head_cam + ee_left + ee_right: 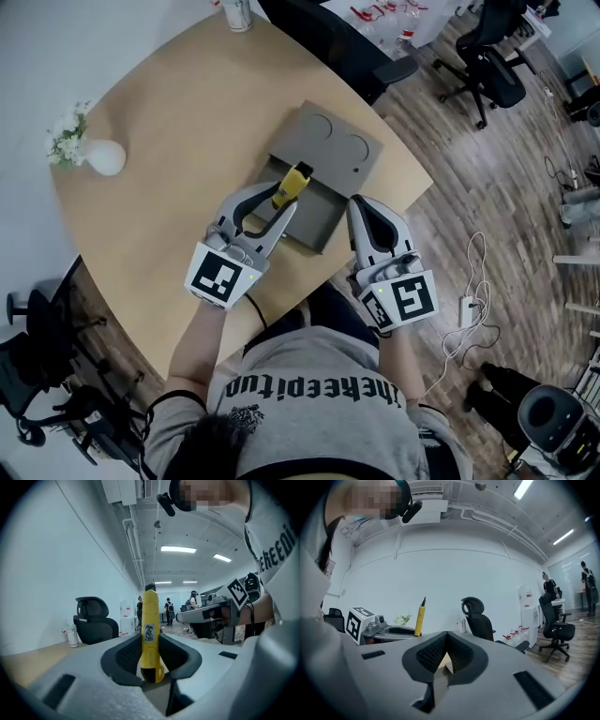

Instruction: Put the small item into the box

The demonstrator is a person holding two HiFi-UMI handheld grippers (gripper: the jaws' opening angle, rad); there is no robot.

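Note:
A grey cardboard box (pixel 317 223) lies open on the round wooden table (pixel 159 131), its lid (pixel 328 141) folded back. The small item is a yellow pen-shaped tool (pixel 291 186) with a black tip. My left gripper (pixel 281 202) is shut on it and holds it just above the box's near-left part. In the left gripper view the tool (pixel 150 630) stands upright between the pads of my left gripper (pixel 151 667). My right gripper (pixel 358 202) is at the box's right corner, shut on a tan cardboard edge (pixel 445 660).
A white vase with flowers (pixel 98 157) stands at the table's left, a can (pixel 237 14) at its far edge. A black chair (pixel 347 47) is tucked behind the table. Office chairs (pixel 487 56) and a cable with a power strip (pixel 466 309) are on the wooden floor to the right.

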